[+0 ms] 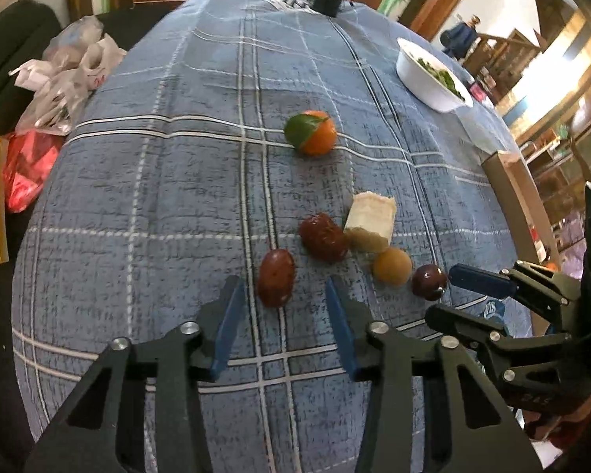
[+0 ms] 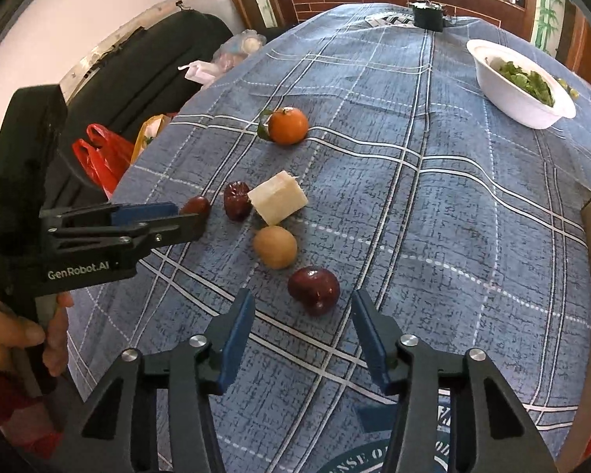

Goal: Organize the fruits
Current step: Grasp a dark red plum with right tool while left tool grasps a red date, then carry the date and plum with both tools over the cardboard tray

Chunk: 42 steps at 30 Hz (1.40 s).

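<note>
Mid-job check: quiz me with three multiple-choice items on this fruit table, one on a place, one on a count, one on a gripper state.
1. Where is the white bowl?
A. far right of the table
B. beside the red dates
C. under the orange

2. How many dark red fruits lie on the plaid cloth?
A. one
B. three
C. five

3. How does the right gripper stand?
A. clamped on the orange
B. open, a dark red fruit just ahead of its tips
C. shut on nothing

Answers:
1 A, the bowl sits at the far right edge, well beyond the orange.
2 B, the left wrist view shows three.
3 B, the pads stand apart and touch nothing; the fruit rests on the cloth.
</note>
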Available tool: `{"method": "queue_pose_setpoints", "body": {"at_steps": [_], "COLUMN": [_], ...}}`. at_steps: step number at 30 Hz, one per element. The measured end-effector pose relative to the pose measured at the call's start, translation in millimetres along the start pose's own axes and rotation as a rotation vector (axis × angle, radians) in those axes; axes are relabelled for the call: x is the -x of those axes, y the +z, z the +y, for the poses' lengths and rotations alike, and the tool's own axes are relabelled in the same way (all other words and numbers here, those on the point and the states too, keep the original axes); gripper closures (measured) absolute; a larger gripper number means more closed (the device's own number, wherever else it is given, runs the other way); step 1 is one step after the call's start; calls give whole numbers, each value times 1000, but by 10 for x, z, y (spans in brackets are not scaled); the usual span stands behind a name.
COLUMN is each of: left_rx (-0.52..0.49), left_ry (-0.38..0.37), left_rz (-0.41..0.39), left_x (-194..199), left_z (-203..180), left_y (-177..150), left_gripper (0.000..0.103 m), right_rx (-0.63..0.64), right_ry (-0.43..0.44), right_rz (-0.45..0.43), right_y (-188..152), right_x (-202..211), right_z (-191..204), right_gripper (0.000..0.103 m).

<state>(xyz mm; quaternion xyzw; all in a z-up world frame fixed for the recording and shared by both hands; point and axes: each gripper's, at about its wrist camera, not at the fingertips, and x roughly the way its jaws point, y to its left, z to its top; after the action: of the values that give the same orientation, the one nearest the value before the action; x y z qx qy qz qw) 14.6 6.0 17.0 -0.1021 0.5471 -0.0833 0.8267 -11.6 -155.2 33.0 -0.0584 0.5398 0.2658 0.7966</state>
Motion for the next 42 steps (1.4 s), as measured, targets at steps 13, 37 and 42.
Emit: {"method": "queue_pose_setpoints", "body": {"at_steps": [13,37,42], "left_rx": [-25,-94,-123], "left_ry": [-10,-99,-108], "left_rz": [-8,-20,-18], "left_x": [-10,135,123], "left_z": [0,-446,-581], "left_y": [-18,97,138], "left_gripper": [87,87,87], "right_rx": [-11,-83,-108], "right_ry": [-16,-19,-25], "right_rz": [10,-61,-78], "right_y": [22,-55,-104], "right_x": [-118,265,380], "right_z": [-20,-308,-399], "right_gripper": [74,74,74]}}
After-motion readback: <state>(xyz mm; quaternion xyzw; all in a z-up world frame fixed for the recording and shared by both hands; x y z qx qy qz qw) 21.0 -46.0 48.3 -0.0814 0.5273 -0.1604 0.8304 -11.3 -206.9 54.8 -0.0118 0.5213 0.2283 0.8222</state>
